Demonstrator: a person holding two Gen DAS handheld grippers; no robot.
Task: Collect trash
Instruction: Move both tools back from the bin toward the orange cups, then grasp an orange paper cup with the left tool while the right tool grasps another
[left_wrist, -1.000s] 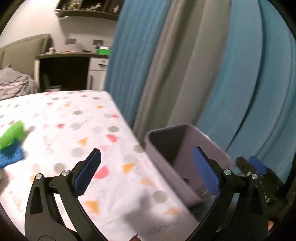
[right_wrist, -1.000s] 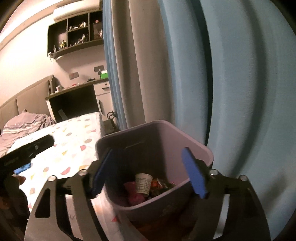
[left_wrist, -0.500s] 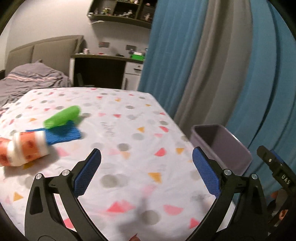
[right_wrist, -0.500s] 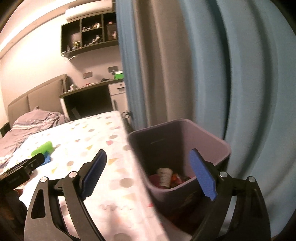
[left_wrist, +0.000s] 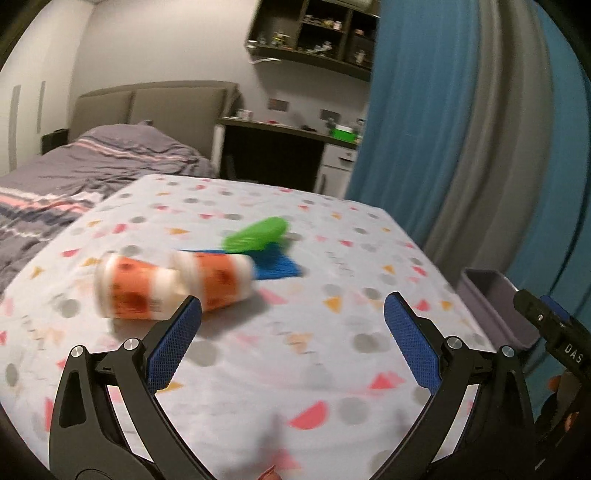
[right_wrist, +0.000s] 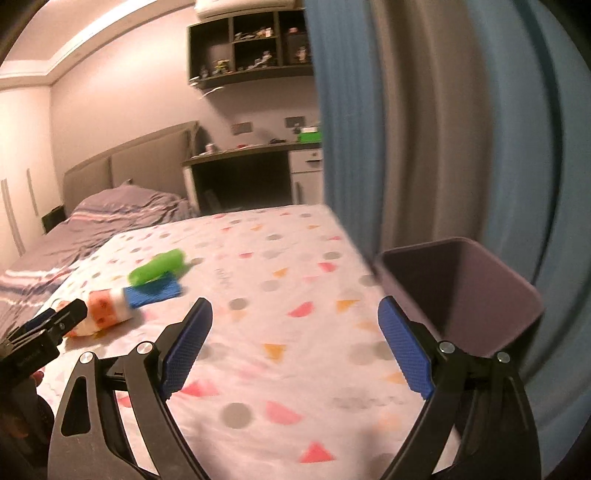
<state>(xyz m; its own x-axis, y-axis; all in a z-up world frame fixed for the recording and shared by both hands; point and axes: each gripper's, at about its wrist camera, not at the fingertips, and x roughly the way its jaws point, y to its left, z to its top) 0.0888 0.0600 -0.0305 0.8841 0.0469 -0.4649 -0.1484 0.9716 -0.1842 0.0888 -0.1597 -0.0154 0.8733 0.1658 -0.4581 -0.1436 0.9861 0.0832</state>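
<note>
Two orange-and-white paper cups (left_wrist: 173, 288) lie on their sides on the patterned sheet (left_wrist: 295, 369), blurred by motion. Behind them lie a green wrapper (left_wrist: 256, 234) and a blue cloth-like piece (left_wrist: 275, 266). My left gripper (left_wrist: 291, 339) is open and empty, just short of the cups. My right gripper (right_wrist: 295, 350) is open and empty over the sheet, with the cup (right_wrist: 107, 308), green wrapper (right_wrist: 157, 271) and blue piece (right_wrist: 155, 291) to its far left. The purple bin (right_wrist: 461, 295) stands off the bed's right edge. The bin (left_wrist: 495, 310) shows in the left wrist view too.
Blue and grey curtains (right_wrist: 443, 129) hang right behind the bin. A grey striped duvet (left_wrist: 74, 177) lies on the far left of the bed. A dark desk (left_wrist: 273, 155) and wall shelves stand at the back. The other gripper's tip (left_wrist: 554, 332) shows at the right.
Both views swung left, away from the bin and onto the bed. The cups, green wrapper and blue piece came toward the middle of the left wrist view; the bin slid to the right edge.
</note>
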